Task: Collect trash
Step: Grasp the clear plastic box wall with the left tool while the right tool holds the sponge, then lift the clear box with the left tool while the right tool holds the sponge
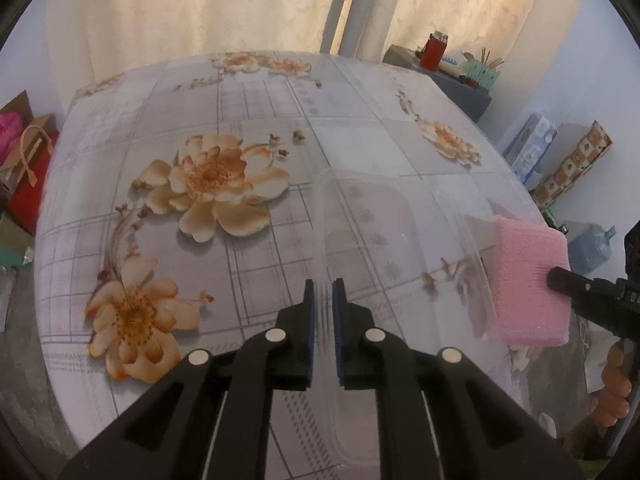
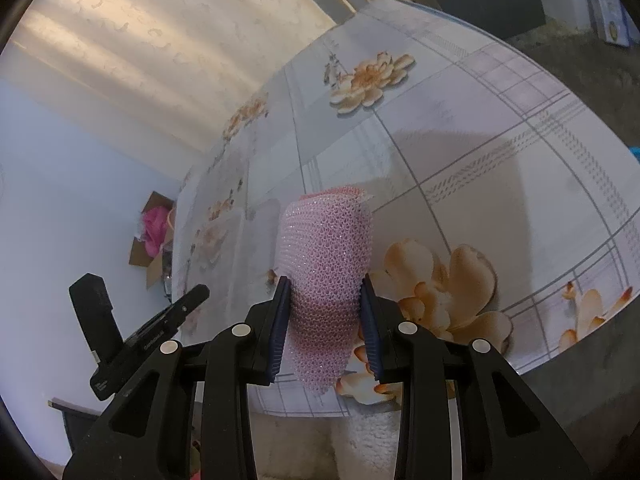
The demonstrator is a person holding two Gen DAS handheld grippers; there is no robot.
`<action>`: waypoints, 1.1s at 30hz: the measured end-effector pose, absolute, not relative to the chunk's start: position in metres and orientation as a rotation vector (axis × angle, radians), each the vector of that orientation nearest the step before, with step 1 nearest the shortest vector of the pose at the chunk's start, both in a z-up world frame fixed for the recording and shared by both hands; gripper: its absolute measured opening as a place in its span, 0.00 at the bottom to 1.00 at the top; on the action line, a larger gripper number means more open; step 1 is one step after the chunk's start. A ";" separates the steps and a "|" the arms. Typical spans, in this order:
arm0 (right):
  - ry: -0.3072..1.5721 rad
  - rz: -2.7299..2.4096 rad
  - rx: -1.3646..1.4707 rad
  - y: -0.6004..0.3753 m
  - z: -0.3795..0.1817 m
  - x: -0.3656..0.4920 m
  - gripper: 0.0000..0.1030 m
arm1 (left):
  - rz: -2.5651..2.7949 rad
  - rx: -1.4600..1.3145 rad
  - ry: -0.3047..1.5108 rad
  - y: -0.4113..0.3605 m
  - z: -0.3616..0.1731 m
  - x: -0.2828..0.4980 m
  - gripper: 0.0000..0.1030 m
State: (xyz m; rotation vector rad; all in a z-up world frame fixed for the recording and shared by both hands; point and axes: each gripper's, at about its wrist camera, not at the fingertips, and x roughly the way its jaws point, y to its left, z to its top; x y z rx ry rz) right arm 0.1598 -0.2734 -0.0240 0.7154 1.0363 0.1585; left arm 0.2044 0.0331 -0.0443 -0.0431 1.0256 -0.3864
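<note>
My left gripper is shut on the near rim of a clear plastic container and holds it over the floral tablecloth. My right gripper is shut on a pink mesh sponge. In the left wrist view the sponge sits at the container's right rim, with the right gripper's finger behind it. In the right wrist view the left gripper shows at the lower left, black and side-on.
Paper bags stand on the floor left of the table. A grey box with a red jar and a green basket stands behind it. Cartons lean on the right wall. A curtain hangs behind.
</note>
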 end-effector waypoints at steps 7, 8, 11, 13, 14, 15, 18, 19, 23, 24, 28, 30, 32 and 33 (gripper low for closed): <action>1.051 0.151 0.689 -0.263 -0.025 0.167 0.30 | -0.365 0.030 0.994 0.025 -0.047 0.202 0.08; 1.053 0.151 0.689 -0.262 -0.025 0.167 0.30 | -0.362 0.041 0.988 0.024 -0.047 0.202 0.08; 1.056 0.150 0.686 -0.261 -0.025 0.169 0.30 | -0.363 0.039 0.984 0.025 -0.048 0.202 0.08; 1.056 0.151 0.684 -0.260 -0.025 0.170 0.30 | -0.363 0.044 0.980 0.025 -0.048 0.202 0.08; 1.056 0.150 0.684 -0.260 -0.025 0.170 0.30 | -0.363 0.048 0.979 0.025 -0.048 0.202 0.08; 1.056 0.150 0.685 -0.260 -0.025 0.170 0.30 | -0.363 0.051 0.978 0.024 -0.048 0.202 0.08; 1.056 0.150 0.690 -0.261 -0.026 0.170 0.30 | -0.365 0.052 0.976 0.024 -0.048 0.202 0.08; 1.056 0.150 0.691 -0.261 -0.026 0.170 0.30 | -0.367 0.051 0.975 0.024 -0.047 0.202 0.08; 1.054 0.148 0.693 -0.262 -0.025 0.168 0.30 | -0.367 0.054 0.968 0.023 -0.047 0.201 0.08; 1.053 0.148 0.693 -0.262 -0.025 0.168 0.30 | -0.366 0.058 0.964 0.023 -0.047 0.201 0.08; 1.049 0.146 0.696 -0.263 -0.023 0.166 0.30 | -0.371 0.054 0.959 0.021 -0.046 0.199 0.08; 1.045 0.146 0.700 -0.264 -0.022 0.165 0.30 | -0.371 0.056 0.951 0.021 -0.045 0.199 0.08; 1.041 0.147 0.701 -0.265 -0.020 0.163 0.30 | -0.374 0.054 0.946 0.020 -0.043 0.198 0.07; 1.039 0.147 0.702 -0.266 -0.020 0.163 0.30 | -0.374 0.052 0.942 0.020 -0.042 0.198 0.07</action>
